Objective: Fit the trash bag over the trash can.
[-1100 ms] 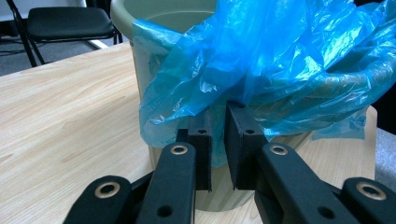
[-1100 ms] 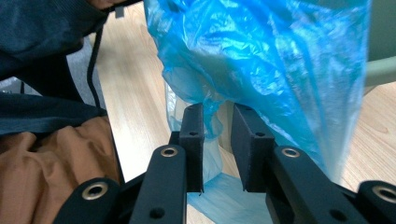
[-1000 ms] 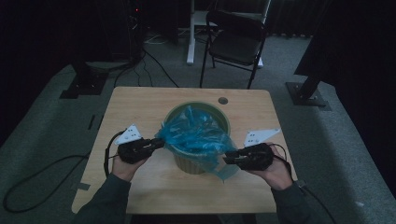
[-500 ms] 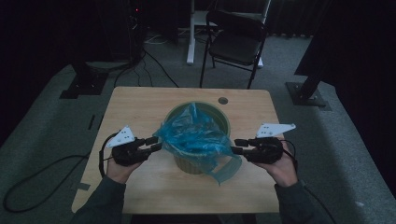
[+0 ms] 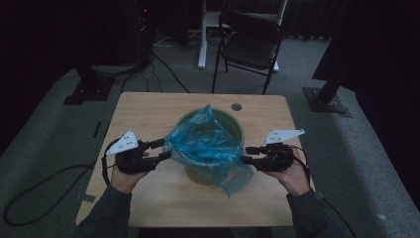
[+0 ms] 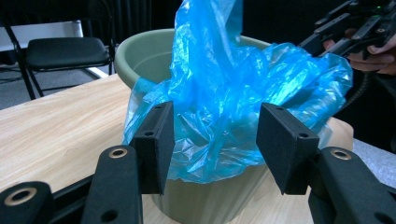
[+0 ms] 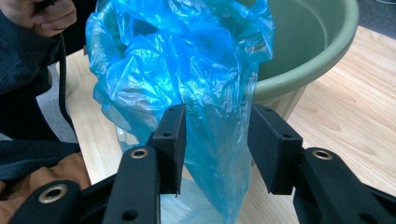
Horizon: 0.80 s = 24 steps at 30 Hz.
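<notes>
A round green bin (image 5: 236, 124) stands mid-table with a crumpled blue plastic bag (image 5: 203, 146) stuffed in it and spilling over its near rim. My left gripper (image 5: 163, 149) sits level at the bag's left edge, my right gripper (image 5: 246, 155) at its right edge. In the left gripper view the bag (image 6: 224, 84) lies between and beyond the spread jaws of the left gripper (image 6: 215, 140), pads off it. In the right gripper view a hanging fold of the bag (image 7: 187, 56) passes between the parted jaws of the right gripper (image 7: 217, 144). Both pairs of jaws have just been opening.
The wooden table (image 5: 148, 114) has a small round hole (image 5: 236, 106) behind the bin. A black folding chair (image 5: 252, 44) stands beyond the far edge. Cables trail across the floor at the left. Bare tabletop lies on both sides of the bin (image 7: 308, 51).
Both grippers' jaws have spread and let go of the bag's edges. The hands have drawn slightly outward from the bin, and a flap of bag now hangs down its near right side.
</notes>
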Tool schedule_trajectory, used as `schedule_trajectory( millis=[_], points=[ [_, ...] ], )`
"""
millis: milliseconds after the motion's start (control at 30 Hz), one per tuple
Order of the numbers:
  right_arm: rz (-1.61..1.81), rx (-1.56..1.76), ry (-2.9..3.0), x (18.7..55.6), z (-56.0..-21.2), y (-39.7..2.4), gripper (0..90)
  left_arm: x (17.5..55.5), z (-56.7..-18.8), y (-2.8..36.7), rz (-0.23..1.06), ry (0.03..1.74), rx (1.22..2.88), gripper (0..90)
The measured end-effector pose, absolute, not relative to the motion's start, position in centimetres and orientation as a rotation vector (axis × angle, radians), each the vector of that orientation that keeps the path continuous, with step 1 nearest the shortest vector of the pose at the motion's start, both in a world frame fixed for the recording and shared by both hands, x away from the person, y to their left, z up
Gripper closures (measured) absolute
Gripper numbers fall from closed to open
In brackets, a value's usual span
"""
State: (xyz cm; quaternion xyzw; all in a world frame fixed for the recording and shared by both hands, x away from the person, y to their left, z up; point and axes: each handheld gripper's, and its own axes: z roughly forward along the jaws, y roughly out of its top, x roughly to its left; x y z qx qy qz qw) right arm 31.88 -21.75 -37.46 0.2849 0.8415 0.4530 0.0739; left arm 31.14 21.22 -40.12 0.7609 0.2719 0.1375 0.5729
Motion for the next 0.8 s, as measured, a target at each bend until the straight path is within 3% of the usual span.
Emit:
schedule_trajectory(
  millis=[100,200,500,800],
  points=[
    [1.339,0.863,2.523,32.0,-37.6,-21.6,58.7,31.7,-40.3,21.0,0.313,0.660,1.782,48.1],
    [1.332,0.869,2.526,32.3,-37.7,-21.5,61.4,32.1,-40.6,20.8,0.308,0.690,1.796,55.2],
    [1.323,0.857,2.546,32.9,-37.8,-21.5,89.1,32.8,-41.4,20.8,0.271,0.716,1.815,85.7],
    [1.280,0.933,2.499,34.3,-38.2,-22.3,90.0,33.9,-42.4,21.1,0.288,0.787,1.826,89.9]
  ],
)
